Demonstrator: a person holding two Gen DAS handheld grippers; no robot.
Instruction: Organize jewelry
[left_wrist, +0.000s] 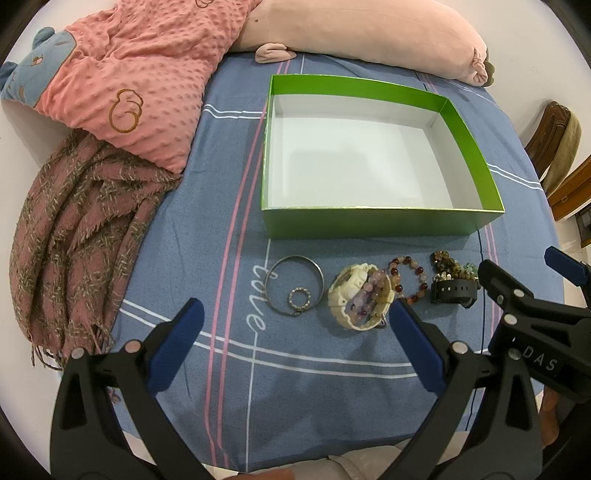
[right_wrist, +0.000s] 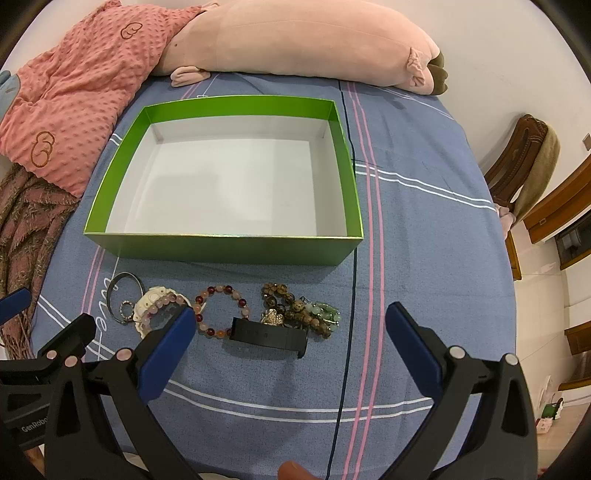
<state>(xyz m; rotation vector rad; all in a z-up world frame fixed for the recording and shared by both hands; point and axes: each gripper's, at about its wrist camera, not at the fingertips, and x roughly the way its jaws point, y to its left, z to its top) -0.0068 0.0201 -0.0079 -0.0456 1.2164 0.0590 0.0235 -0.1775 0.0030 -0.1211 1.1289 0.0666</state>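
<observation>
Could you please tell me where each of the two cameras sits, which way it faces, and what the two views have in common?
Left wrist view: sits on the left gripper, looking forward and down over the silver bangle and cream watch; its open blue-padded fingers show, with the right gripper at the right edge.
Right wrist view: sits on the right gripper, facing the black watch and brown bead bracelet; its open fingers show.
Shared: the empty green box and the row of jewelry before it.
</observation>
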